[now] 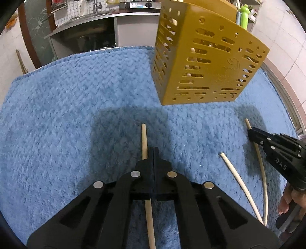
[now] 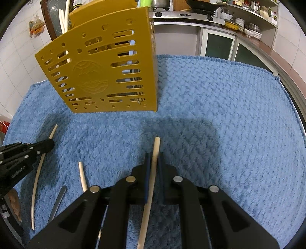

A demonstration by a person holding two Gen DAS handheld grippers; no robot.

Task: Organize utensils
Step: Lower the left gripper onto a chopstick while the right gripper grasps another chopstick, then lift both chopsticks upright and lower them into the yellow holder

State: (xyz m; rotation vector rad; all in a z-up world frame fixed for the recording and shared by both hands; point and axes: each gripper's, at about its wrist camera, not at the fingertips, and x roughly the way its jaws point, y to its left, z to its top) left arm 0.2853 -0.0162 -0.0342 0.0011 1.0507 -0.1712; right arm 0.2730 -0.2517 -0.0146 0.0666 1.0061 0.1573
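Note:
A yellow perforated utensil holder (image 1: 206,59) stands on the blue towel (image 1: 67,115), with several chopsticks inside; it also shows in the right wrist view (image 2: 101,70). My left gripper (image 1: 154,153) is shut on a wooden chopstick (image 1: 144,140) that runs under the jaws. My right gripper (image 2: 154,159) is shut on a pale chopstick (image 2: 155,149). In the left wrist view the right gripper (image 1: 252,133) sits over one pale chopstick (image 1: 263,172); another chopstick (image 1: 239,183) lies beside it. In the right wrist view the left gripper (image 2: 47,145) shows at the left.
A loose chopstick (image 2: 83,176) and a grey metal utensil handle (image 2: 58,201) lie on the towel (image 2: 220,115) at lower left. Kitchen counter with a stove (image 2: 183,15) and shelves of dishes (image 2: 248,28) stands behind. A tiled wall is close beside the holder.

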